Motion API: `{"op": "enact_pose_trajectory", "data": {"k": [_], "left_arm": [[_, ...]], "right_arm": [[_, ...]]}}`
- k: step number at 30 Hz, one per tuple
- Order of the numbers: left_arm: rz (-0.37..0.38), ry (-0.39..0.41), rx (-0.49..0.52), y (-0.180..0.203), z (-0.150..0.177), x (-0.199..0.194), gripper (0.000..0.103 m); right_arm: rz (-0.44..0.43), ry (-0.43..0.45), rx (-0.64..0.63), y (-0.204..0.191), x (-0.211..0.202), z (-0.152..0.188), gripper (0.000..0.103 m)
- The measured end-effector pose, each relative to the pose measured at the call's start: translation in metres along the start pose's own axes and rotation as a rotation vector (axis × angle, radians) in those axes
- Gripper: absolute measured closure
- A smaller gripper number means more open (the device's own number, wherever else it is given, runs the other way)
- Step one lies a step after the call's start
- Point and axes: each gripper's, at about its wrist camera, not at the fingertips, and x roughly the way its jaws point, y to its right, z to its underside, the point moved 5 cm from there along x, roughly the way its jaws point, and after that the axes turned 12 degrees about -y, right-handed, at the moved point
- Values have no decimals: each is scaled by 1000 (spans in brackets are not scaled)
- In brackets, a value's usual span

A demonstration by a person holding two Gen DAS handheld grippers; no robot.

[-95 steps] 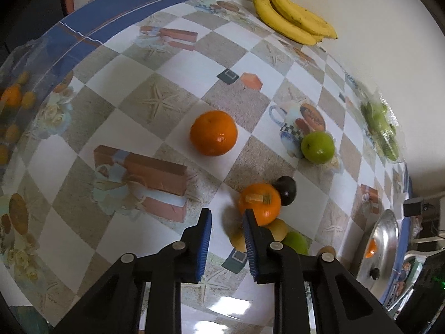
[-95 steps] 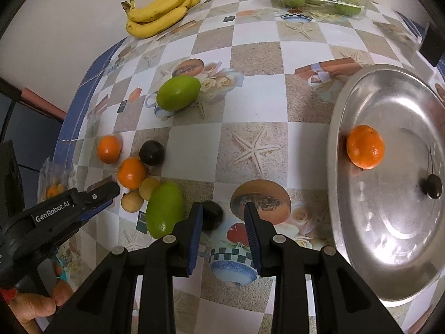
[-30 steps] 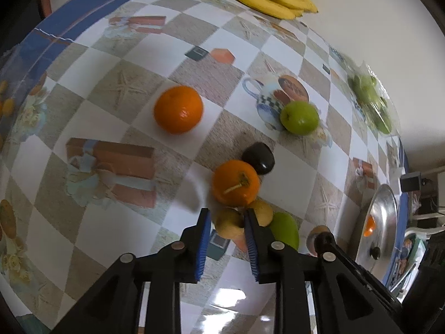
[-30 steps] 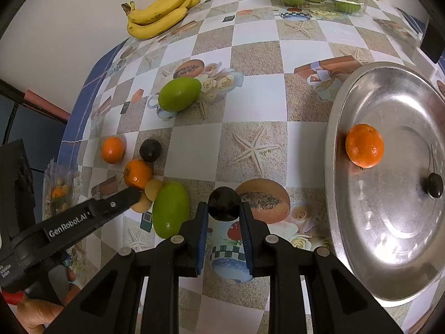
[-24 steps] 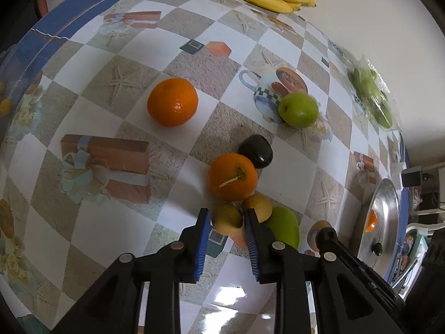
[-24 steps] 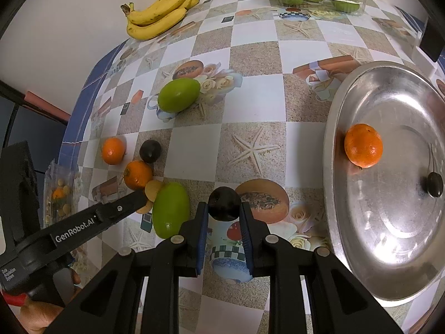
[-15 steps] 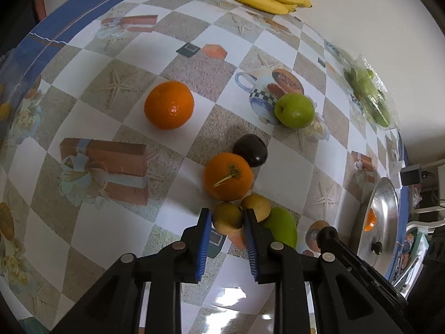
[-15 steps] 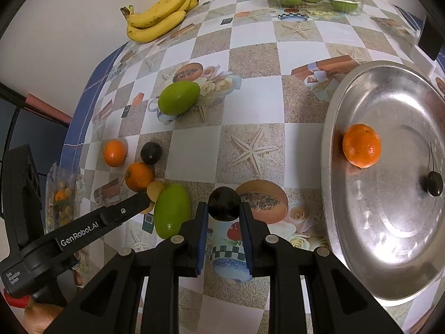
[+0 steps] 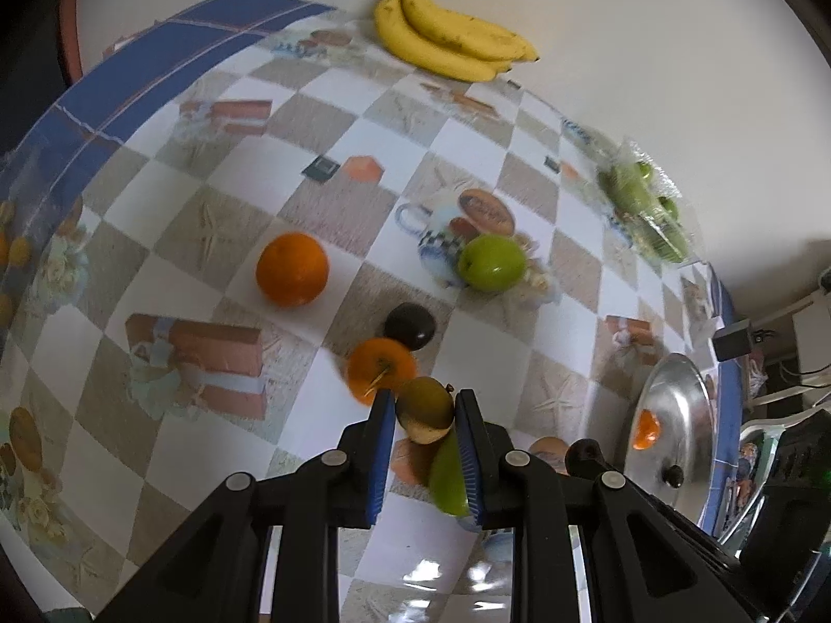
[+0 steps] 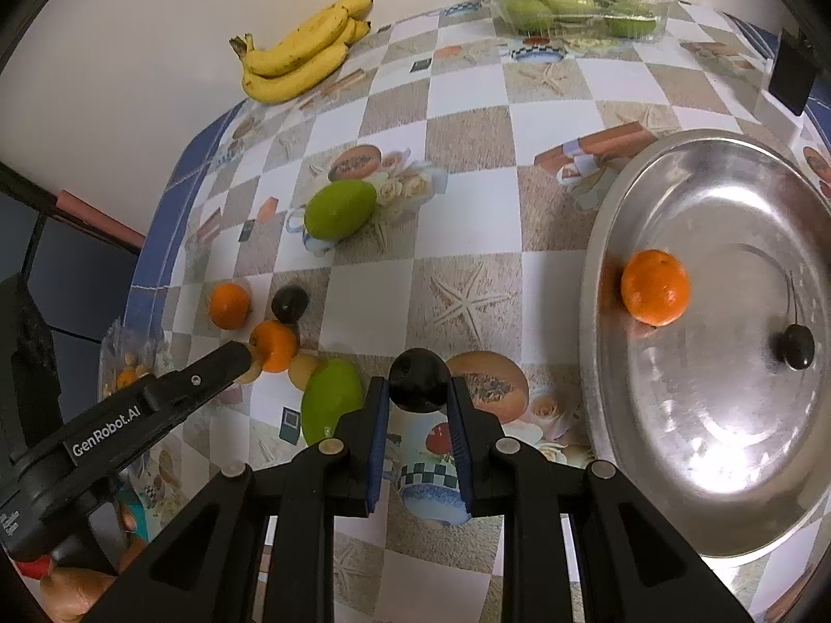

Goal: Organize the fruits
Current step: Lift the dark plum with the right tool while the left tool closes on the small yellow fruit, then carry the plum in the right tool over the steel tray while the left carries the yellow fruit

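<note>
My left gripper (image 9: 423, 418) is shut on a small yellow-brown fruit (image 9: 425, 409), held just above the table beside an orange (image 9: 380, 367) and a dark plum (image 9: 410, 326). A green mango (image 9: 445, 472) lies right behind it. My right gripper (image 10: 418, 395) is shut on a dark plum (image 10: 419, 380), held above the table left of the steel tray (image 10: 727, 441). The tray holds an orange (image 10: 655, 286) and a dark plum (image 10: 799, 353). The left gripper's finger (image 10: 218, 363) shows in the right wrist view by the fruit cluster.
Bananas (image 10: 301, 59) lie at the far wall. A clear pack of green fruit (image 10: 581, 2) stands at the back right. A second orange (image 10: 229, 305), another green mango (image 10: 340, 209) and a yellow fruit (image 10: 304, 369) lie on the checkered tablecloth. A bag of small fruit (image 10: 127, 368) sits at the left edge.
My left gripper closed on the yellow-brown fruit and lifted it off the table. My right gripper kept holding the dark plum, almost still.
</note>
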Motion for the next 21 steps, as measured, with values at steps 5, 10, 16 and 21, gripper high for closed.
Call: {"op": "enact_pose_trajectory", "data": {"k": [5,10,16,21], "left_arm": [[5,20,29,12,0,-5,78],[-13,37,87,34,3,-7,78],[-28,45,170,68,10,-4,78],[-29,36,265,105,20,3,78]], "right_arm": [[0,21,11,6,-9,-1,79],[-3,41,52,21,-19,-3,79],[7,81,133,53,-38,-3,79],[27,110,226,91,-53,0,79]]}}
